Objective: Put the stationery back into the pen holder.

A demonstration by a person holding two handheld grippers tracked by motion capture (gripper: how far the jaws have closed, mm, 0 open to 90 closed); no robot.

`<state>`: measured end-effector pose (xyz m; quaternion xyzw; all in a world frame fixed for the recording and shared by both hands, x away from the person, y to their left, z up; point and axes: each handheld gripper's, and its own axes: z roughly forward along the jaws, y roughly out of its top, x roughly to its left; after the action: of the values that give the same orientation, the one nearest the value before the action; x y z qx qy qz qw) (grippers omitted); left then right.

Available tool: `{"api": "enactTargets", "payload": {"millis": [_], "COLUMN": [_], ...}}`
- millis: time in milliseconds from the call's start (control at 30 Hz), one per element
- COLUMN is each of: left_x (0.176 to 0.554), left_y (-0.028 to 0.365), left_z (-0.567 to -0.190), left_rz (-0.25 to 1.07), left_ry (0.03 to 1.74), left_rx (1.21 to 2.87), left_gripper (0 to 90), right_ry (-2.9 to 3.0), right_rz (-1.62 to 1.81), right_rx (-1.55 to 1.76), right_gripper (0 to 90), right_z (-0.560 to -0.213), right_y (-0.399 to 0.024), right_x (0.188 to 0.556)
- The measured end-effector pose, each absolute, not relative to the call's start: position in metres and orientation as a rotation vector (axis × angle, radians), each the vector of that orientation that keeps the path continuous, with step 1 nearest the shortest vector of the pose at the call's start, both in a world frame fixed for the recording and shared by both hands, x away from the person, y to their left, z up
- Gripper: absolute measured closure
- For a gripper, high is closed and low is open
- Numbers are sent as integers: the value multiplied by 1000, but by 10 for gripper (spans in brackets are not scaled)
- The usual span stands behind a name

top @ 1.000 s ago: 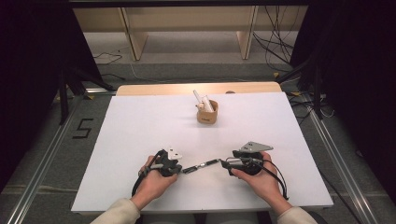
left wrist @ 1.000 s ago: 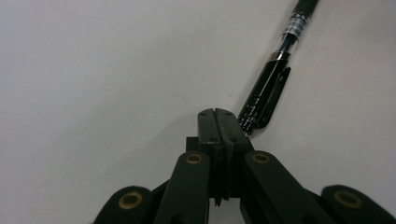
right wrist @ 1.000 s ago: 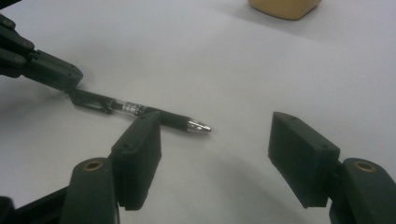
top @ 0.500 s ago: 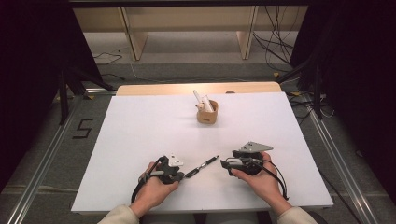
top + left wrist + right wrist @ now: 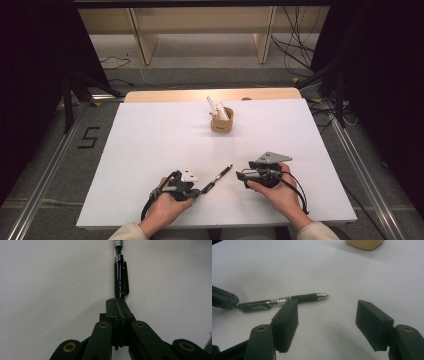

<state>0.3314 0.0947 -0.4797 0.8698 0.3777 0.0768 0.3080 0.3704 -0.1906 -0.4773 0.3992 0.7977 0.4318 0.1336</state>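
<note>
A black pen with a clear barrel and a silver tip lies slanted on the white table between my two hands. My left gripper is shut on its clip end; in the left gripper view the jaws pinch the pen, which points straight away. My right gripper stands open to the right of the pen tip, apart from it. In the right gripper view its pads are wide apart with nothing between them. The pen lies just beyond them, and the left gripper's tip holds its end.
A small tan cup with white sticks in it stands at the table's far middle; its base shows in the right gripper view. The white tabletop is bare around it. Dark drapes and cables flank the table.
My left hand has drawn back a little toward the near edge with the pen. The pen has swung so its tip points farther up the table, away from the right gripper, which stayed put.
</note>
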Motion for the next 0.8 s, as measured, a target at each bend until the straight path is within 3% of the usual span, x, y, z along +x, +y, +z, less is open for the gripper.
{"api": "enactTargets", "payload": {"millis": [333,800], "left_x": [333,347], "left_y": [97,79], "left_z": [-476,-470], "left_rz": [246,302], "left_ry": [1005,964], "left_rx": [2276,2236], "left_gripper": [858,594], "right_ry": [2313,2317], "right_rz": [1253,1250], "right_rx": [1157,1157], "right_gripper": [350,350], "right_z": [-477,-478], "right_y": [-190,-189], "right_x": [371,371]}}
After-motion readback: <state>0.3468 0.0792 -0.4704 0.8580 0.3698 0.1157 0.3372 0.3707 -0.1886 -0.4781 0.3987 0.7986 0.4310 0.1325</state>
